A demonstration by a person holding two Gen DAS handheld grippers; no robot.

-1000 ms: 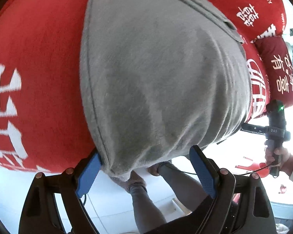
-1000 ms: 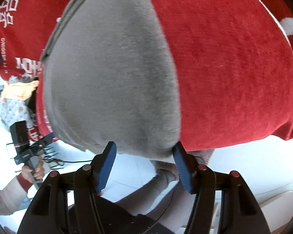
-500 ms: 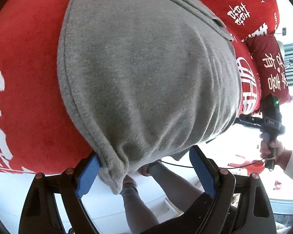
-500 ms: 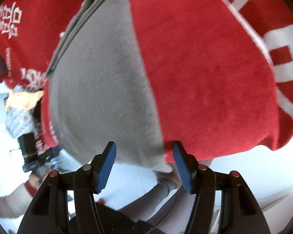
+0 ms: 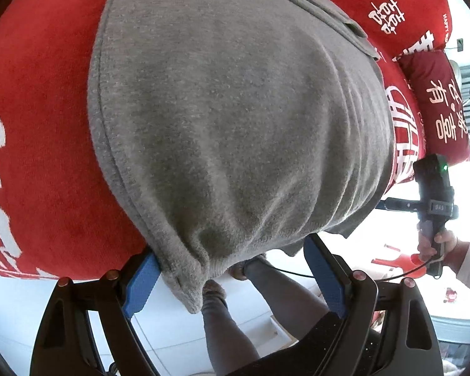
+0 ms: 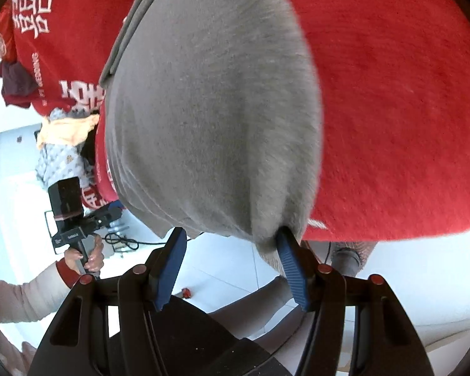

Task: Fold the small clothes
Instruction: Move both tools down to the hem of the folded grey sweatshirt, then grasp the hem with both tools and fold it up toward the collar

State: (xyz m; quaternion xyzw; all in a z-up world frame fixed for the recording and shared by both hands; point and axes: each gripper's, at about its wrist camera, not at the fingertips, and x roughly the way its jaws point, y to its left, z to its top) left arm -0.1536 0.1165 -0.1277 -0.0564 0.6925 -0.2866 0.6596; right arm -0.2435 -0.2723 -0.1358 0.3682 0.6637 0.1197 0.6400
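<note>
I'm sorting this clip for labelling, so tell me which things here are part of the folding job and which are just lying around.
Part of the job:
grey garment
left gripper
right gripper
red blanket

Just lying about:
red cushion
pile of clothes
cable

One grey garment [image 5: 235,119], one red blanket [image 5: 40,144], one red cushion [image 5: 438,109] (white lettering), two grippers: left gripper [image 5: 232,277], right gripper [image 6: 232,268].

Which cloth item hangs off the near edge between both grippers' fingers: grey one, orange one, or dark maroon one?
The grey garment. It lies flat on the red cover in front of both grippers; the orange and maroon ones sit bunched far off.
</note>
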